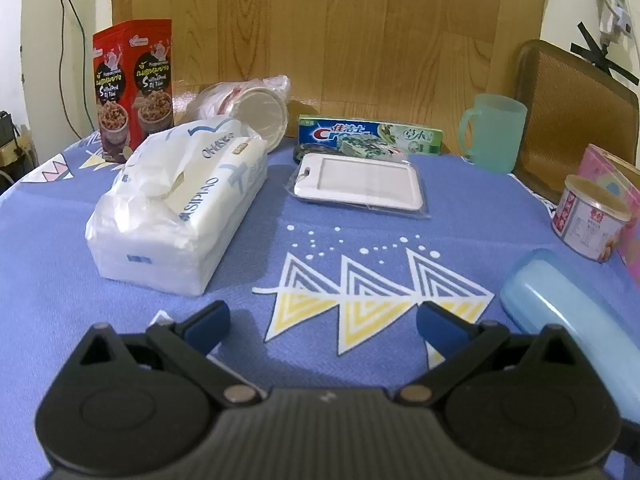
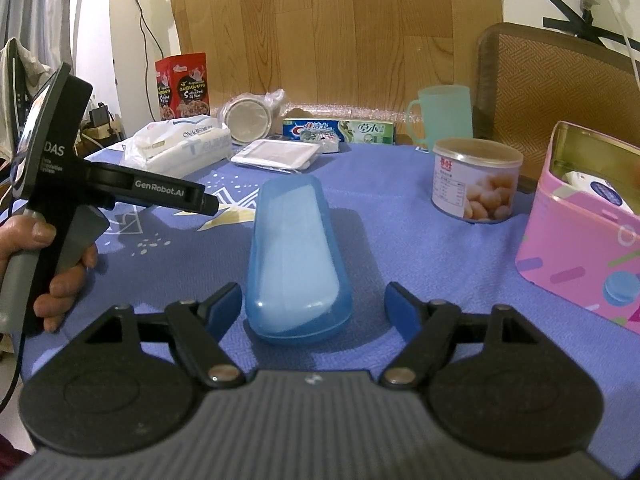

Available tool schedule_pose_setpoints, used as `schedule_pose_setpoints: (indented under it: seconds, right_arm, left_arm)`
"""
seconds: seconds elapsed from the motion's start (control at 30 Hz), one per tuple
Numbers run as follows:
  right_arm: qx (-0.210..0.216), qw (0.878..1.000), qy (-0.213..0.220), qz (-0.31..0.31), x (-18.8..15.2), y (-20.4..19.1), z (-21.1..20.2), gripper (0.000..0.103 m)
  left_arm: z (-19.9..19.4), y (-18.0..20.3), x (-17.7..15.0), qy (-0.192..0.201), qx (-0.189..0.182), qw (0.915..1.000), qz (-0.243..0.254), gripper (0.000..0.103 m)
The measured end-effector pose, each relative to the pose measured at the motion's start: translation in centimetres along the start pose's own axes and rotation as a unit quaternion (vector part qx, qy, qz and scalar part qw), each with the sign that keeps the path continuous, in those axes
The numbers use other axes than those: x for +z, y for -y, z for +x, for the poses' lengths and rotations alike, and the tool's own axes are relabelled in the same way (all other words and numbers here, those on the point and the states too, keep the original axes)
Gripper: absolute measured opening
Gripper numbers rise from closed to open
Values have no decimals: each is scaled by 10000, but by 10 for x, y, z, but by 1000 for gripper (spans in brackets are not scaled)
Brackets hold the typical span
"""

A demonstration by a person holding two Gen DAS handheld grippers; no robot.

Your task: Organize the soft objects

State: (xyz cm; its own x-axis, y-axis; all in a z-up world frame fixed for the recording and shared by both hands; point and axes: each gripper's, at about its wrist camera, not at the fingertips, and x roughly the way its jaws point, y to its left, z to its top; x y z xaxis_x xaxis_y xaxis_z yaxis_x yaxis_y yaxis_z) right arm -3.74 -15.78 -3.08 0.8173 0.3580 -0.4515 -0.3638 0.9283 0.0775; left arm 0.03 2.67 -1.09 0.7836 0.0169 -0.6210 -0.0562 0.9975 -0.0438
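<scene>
The right gripper (image 2: 313, 307), jaws wide, hangs low with the blue plastic case (image 2: 298, 256) between its tips, while the left gripper (image 1: 323, 322), equally wide and empty, hovers near the tissue pack (image 1: 180, 204) at left-centre of the tablecloth (image 1: 360, 216), likely light, squashy, best pinched across its 2 long sides.

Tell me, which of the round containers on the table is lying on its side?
The cup wrapped in clear plastic, behind the tissue pack, lies tipped over, showing a round end. The green mug and the tin can stand upright.
</scene>
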Motion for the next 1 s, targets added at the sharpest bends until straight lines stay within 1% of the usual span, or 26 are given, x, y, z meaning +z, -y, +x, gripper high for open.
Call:
schedule_pose_setpoints:
  seconds: [1.0]
  right_arm:
    - [13, 10000, 5, 16, 0, 0, -1, 80]
  left_arm:
    - [0, 1, 0, -5, 19, 10000, 9, 103]
